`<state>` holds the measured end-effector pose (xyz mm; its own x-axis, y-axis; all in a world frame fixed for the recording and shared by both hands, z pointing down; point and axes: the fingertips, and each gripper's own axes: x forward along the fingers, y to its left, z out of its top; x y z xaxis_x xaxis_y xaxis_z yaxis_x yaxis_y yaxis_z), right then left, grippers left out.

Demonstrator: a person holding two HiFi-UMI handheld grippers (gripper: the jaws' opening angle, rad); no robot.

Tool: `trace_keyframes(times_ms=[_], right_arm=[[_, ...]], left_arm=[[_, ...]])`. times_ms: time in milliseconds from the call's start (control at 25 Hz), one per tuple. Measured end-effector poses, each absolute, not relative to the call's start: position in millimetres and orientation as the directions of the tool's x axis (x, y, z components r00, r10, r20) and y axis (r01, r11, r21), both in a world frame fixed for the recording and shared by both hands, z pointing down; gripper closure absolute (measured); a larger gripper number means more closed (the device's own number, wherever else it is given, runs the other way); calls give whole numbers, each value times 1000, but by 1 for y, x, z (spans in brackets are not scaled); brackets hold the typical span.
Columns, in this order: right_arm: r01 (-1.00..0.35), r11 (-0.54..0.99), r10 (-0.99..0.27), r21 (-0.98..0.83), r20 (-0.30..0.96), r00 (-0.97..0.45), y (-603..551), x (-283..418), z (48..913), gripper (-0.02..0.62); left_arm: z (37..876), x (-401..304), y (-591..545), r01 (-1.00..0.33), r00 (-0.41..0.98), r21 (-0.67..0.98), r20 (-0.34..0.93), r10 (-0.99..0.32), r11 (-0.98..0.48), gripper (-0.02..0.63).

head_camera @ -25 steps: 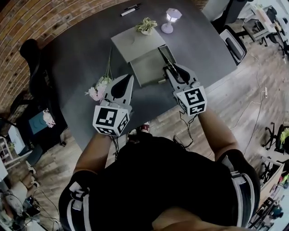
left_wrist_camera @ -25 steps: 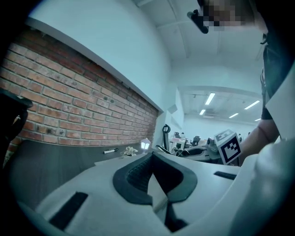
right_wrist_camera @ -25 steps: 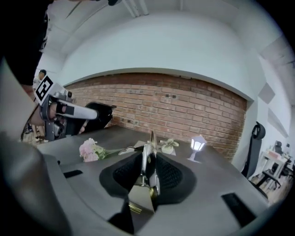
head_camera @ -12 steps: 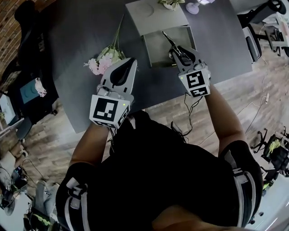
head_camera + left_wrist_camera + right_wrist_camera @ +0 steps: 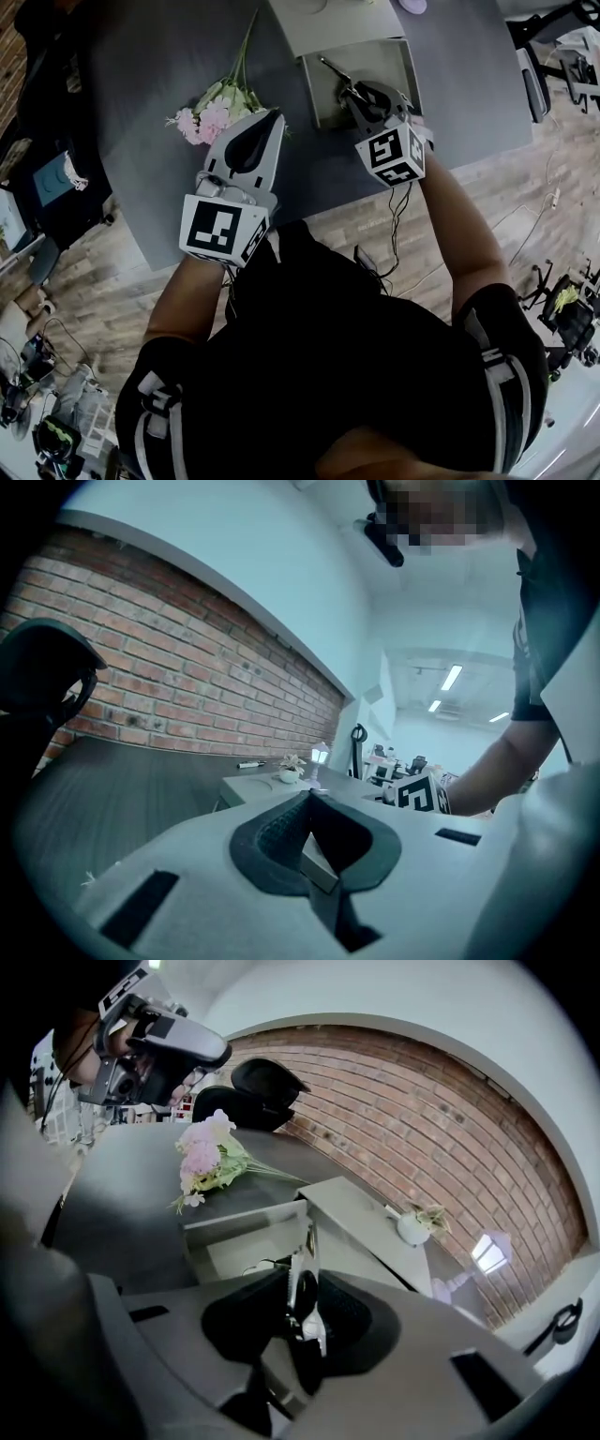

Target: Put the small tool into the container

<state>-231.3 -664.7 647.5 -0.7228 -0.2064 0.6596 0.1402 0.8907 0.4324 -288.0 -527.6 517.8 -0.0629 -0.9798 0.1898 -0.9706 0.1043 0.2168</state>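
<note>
In the head view my right gripper (image 5: 351, 91) hangs over the open grey container (image 5: 403, 66), shut on a small metal tool (image 5: 331, 70) whose thin tip juts up and left. The right gripper view has the tool (image 5: 303, 1283) clamped upright between the dark pads, pointing down toward the container's bottom (image 5: 246, 1245). My left gripper (image 5: 273, 116) sits over the dark table beside the flowers, jaws together with nothing in them; in the left gripper view it (image 5: 310, 797) points level across the table.
The container's flat lid (image 5: 333, 23) lies just beyond it. A bunch of pink flowers (image 5: 214, 111) lies left of the container. A small potted plant (image 5: 412, 1227) and a lamp (image 5: 487, 1252) stand further back. The dark table's near edge (image 5: 309, 211) runs under both grippers.
My right gripper has come down with the tool and rolled, now over the container's inside. The left gripper sank a little. The head view has tilted further down.
</note>
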Motion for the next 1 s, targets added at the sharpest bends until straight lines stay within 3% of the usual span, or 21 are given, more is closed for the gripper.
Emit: trace_keyframes(times_ms=[360, 600, 1000], right_arm=[[161, 889, -211, 429, 695, -688, -661, -237, 657, 492], [145, 909, -180, 391, 680, -711, -653, -236, 643, 443], [-79, 968, -195, 239, 515, -834, -637, -219, 553, 455]], left_arm=[[515, -295, -512, -969, -93, 207, 200, -975, 135, 597], [505, -296, -505, -972, -95, 194, 192, -977, 132, 597], [460, -286, -499, -988, -43, 143, 132, -990, 62, 597]])
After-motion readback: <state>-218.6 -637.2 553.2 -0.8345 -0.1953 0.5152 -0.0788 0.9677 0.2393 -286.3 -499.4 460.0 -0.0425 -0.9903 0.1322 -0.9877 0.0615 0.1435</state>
